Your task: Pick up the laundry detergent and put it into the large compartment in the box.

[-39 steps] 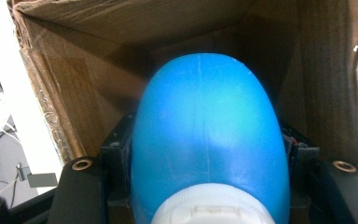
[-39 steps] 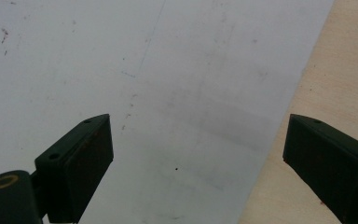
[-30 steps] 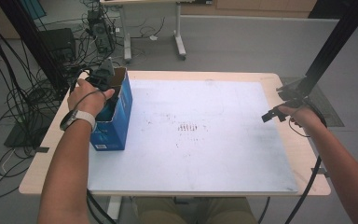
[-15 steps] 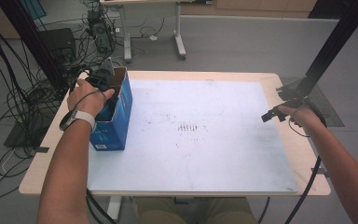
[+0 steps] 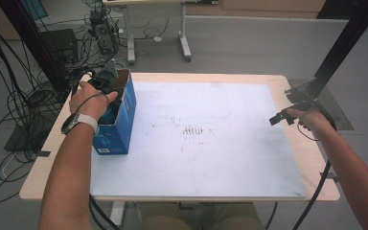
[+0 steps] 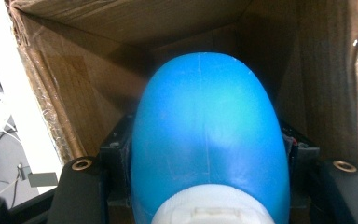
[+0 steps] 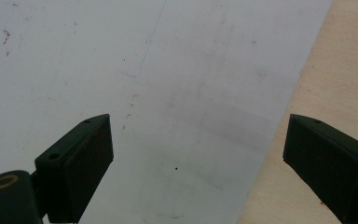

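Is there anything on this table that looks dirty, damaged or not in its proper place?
Only small things. The white sheet on the table has dark specks near its middle. The open blue box at the left edge has rough, frayed cardboard at its rim. Nothing looks spilled or fallen over.

left hand-held gripper (image 5: 106, 84) clamped, right (image 7: 196, 154) agape

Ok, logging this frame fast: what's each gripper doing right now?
Left gripper: shut on the blue bottle, inside the cardboard box.
Right gripper: open, holding nothing, above the white mat.
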Demonstrator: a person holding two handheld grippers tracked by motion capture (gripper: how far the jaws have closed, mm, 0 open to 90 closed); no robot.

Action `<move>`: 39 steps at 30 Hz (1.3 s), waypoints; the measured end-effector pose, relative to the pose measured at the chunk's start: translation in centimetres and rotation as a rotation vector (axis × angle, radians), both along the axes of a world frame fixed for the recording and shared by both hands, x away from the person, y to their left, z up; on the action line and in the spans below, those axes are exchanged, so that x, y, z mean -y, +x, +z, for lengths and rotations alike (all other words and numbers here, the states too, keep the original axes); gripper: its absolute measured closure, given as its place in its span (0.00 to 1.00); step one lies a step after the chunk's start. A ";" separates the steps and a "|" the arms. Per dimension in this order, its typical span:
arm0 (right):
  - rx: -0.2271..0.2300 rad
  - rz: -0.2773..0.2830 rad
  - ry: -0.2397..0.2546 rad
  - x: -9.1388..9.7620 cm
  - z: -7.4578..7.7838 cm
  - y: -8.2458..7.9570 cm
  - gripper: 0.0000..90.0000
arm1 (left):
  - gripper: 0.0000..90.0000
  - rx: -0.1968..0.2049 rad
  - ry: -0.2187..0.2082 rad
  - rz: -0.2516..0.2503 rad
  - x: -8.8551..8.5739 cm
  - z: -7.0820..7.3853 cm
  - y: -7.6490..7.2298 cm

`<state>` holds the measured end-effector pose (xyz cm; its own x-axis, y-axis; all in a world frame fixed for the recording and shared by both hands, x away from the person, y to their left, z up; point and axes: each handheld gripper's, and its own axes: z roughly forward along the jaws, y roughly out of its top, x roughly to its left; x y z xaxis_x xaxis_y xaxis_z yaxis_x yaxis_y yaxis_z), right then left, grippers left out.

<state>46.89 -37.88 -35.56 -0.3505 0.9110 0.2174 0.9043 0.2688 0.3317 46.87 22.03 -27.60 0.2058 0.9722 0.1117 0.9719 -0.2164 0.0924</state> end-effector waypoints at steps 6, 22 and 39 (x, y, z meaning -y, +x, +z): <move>-0.004 -0.003 0.000 0.0 0.0 0.0 0.09 | 0.41 0.001 -0.001 -0.001 0.0 0.0 0.0; -0.006 -0.003 0.000 -0.2 -0.1 0.1 0.09 | 0.41 0.002 -0.004 -0.002 -0.1 0.0 0.0; -0.002 -0.001 -0.002 -0.2 -0.1 0.1 0.09 | 0.41 0.001 -0.005 -0.007 -0.1 0.0 0.0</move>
